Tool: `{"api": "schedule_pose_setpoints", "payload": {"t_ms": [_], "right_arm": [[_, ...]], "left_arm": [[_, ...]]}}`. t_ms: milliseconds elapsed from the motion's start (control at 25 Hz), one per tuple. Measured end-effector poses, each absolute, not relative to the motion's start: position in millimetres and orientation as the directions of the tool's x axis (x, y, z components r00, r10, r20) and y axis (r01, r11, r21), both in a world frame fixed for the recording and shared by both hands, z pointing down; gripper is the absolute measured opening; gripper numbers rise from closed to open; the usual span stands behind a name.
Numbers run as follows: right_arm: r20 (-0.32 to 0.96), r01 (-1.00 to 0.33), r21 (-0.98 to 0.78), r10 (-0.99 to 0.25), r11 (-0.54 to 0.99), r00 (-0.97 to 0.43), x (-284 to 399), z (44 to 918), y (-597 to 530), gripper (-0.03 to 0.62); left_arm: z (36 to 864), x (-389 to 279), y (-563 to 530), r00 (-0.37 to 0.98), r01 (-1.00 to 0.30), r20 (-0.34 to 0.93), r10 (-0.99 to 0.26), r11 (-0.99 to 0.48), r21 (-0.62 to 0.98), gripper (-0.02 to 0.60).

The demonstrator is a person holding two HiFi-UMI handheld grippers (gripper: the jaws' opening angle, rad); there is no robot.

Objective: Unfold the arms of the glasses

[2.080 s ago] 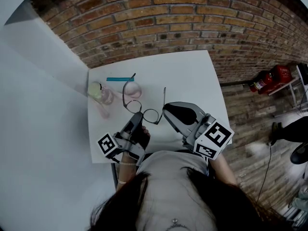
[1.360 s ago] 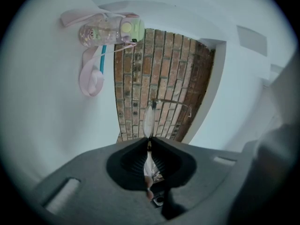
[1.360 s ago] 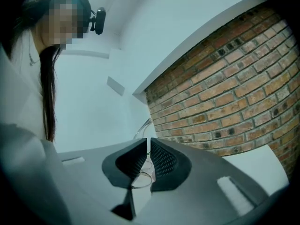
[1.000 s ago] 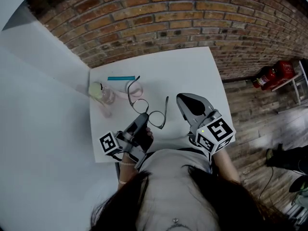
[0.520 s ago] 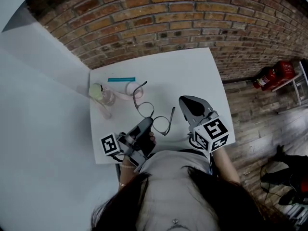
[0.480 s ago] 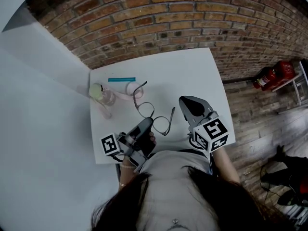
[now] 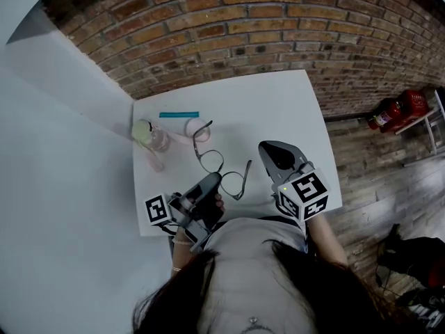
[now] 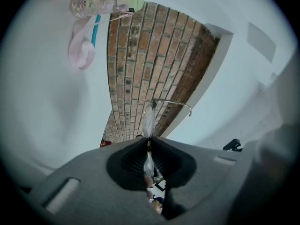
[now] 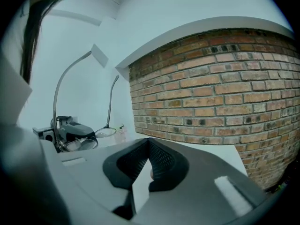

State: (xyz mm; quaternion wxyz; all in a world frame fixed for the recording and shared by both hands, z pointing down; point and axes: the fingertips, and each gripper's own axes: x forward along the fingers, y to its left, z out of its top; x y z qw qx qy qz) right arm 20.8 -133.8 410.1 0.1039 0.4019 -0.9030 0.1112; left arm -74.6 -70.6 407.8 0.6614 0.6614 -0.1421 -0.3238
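Note:
The thin-framed glasses point(image 7: 224, 166) hang above the white table point(image 7: 278, 103), both arms swung out from the frame. My left gripper point(image 7: 213, 179) is shut on the near lens rim. In the left gripper view the lens point(image 8: 149, 120) stands edge-on between the closed jaws point(image 8: 149, 142), and one arm point(image 8: 171, 103) reaches right. My right gripper point(image 7: 268, 149) is shut and holds nothing, a short way right of the glasses. The right gripper view point(image 9: 149, 143) shows the glasses point(image 9: 82, 143) at its left, both arms pointing up.
A small clear bottle point(image 7: 150, 135) with a pink strap lies at the table's far left, with a teal stick point(image 7: 179, 115) beside it. A brick wall point(image 7: 278, 26) runs behind the table. A red fire extinguisher point(image 7: 393, 110) sits on the floor at the right.
The left gripper has carried and turned the glasses toward the table's middle. The right gripper has drawn away from the glasses' arm to the right, and the second arm now stands open.

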Motion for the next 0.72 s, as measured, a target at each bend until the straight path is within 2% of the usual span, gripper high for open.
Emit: {"api": "schedule_pose_setpoints", "payload": {"t_ms": [720], "right_arm": [[0.28, -0.741, -0.114, -0.694, 0.662, -0.663, 16.6, 410.1, -130.4, 0.005]], "left_arm": [[412.4, -74.8, -69.0, 0.757, 0.253, -0.244, -0.606, -0.073, 0.965, 0.023]]}}
